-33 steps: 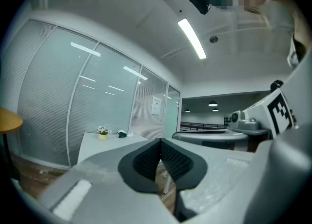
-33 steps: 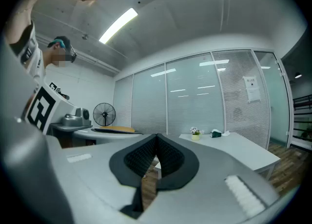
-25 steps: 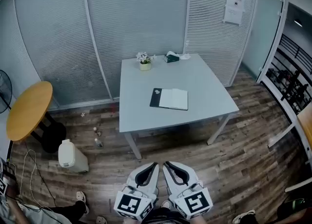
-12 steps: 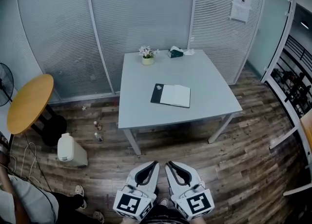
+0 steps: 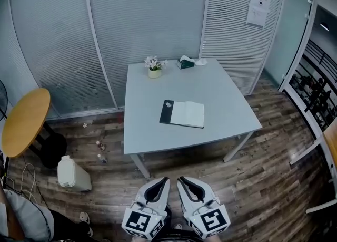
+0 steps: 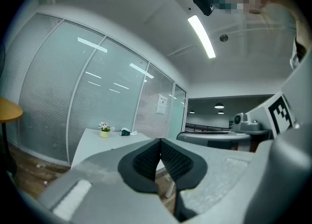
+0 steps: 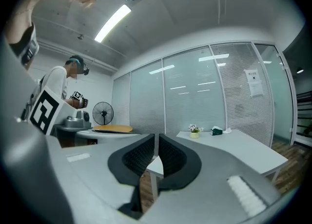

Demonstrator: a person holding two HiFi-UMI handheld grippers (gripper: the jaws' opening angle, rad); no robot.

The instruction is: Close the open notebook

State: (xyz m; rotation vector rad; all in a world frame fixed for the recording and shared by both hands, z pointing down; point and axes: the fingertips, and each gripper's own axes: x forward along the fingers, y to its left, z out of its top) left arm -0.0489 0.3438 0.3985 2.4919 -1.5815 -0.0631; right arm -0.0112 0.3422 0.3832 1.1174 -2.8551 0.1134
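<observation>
The notebook (image 5: pixel 182 114) lies open on the pale grey table (image 5: pixel 221 93), white pages up and a dark cover showing at its left edge. Both grippers hang side by side at the bottom of the head view, well short of the table and over the wooden floor. My left gripper (image 5: pixel 167 180) (image 6: pixel 160 140) is shut with nothing between its pads. My right gripper (image 5: pixel 179 178) (image 7: pixel 156 136) also has its pads together and holds nothing. Both gripper views look level toward the table (image 7: pixel 243 145); the notebook cannot be made out in them.
A small flower pot (image 5: pixel 154 67) and a green tissue box (image 5: pixel 185 63) stand at the table's far edge. A round wooden table (image 5: pixel 23 122), a white bin (image 5: pixel 71 174) and small bottles (image 5: pixel 100 151) are at the left. Glass walls with blinds stand behind. A person (image 7: pixel 63 86) stands by a fan (image 7: pixel 102 113).
The table and notebook have slid lower and come slightly nearer in the head view. The bin and round table have drifted left. Both grippers stay shut, side by side.
</observation>
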